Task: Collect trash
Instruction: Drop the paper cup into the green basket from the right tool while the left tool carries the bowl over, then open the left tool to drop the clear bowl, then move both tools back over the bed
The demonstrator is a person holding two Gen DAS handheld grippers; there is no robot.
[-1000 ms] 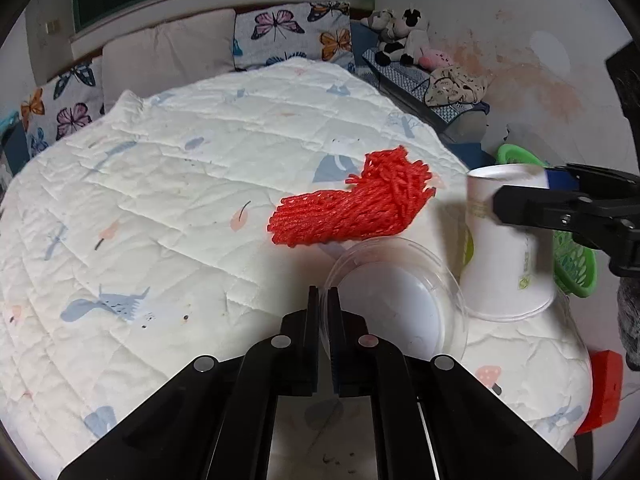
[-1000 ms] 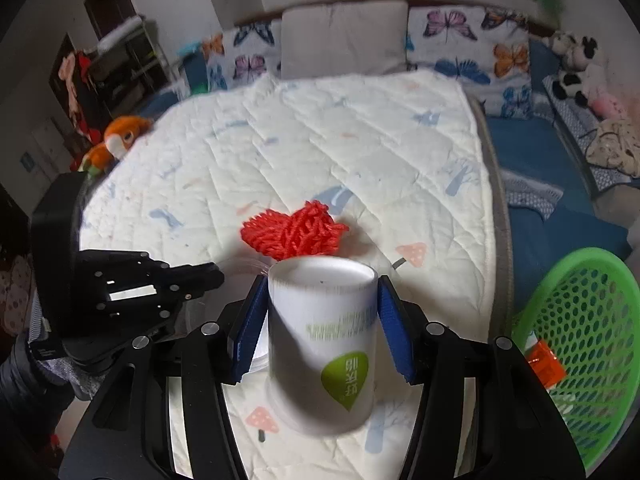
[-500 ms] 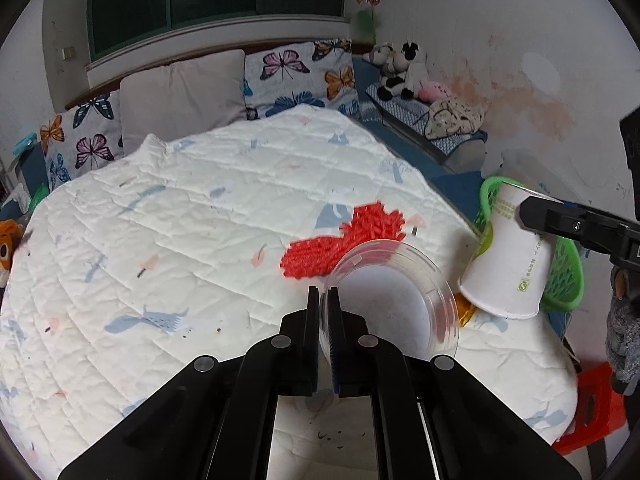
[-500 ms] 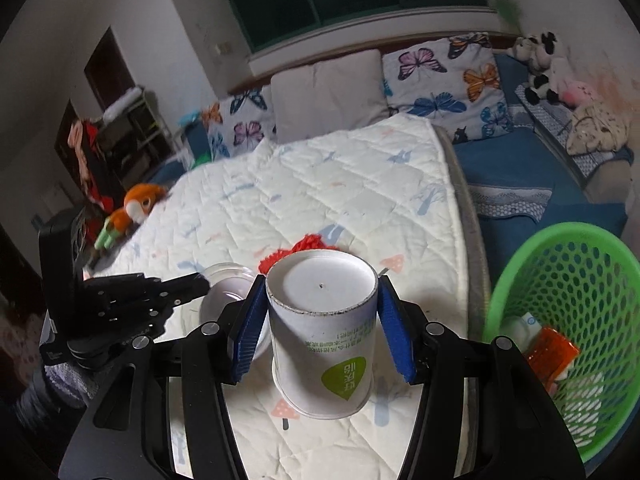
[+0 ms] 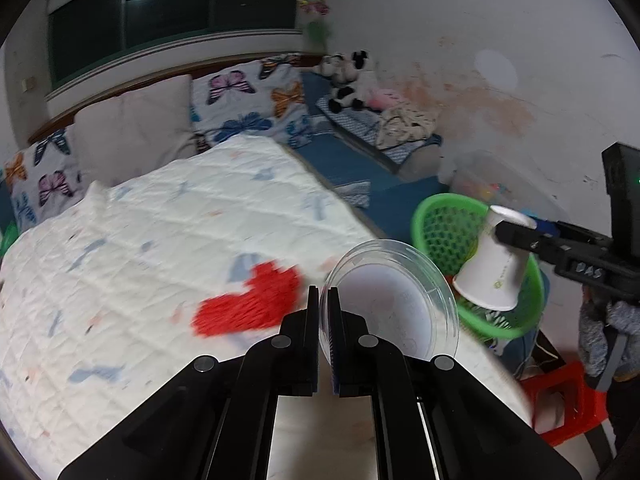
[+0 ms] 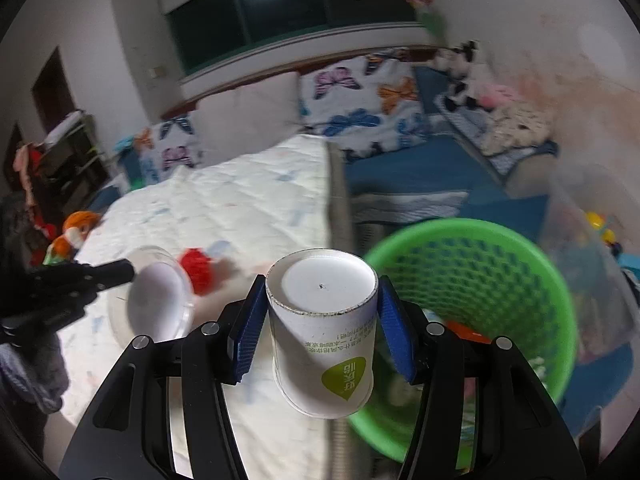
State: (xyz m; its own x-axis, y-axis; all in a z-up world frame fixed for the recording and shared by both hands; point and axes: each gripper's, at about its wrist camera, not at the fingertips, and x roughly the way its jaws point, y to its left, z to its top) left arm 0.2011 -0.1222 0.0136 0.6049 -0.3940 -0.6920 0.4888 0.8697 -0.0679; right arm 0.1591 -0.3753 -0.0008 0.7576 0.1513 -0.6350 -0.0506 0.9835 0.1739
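White paper cup (image 6: 324, 332) upside down, clamped in right gripper (image 6: 322, 334) above green basket (image 6: 516, 264) rim, left gripper (image 5: 324, 312) pinching clear plastic lid (image 5: 404, 308) edge, red mesh (image 5: 248, 304) on bed quilt (image 5: 160, 220).

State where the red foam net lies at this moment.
The red foam net lies on the white quilt near the bed's foot, just left of the clear plastic bowl in the left wrist view; the right wrist view shows it beyond that bowl.

White paper cup (image 6: 324, 332) with green leaf mark, green mesh basket (image 6: 480, 280), red netting (image 5: 250, 306), butterfly-print pillows (image 5: 248, 100).
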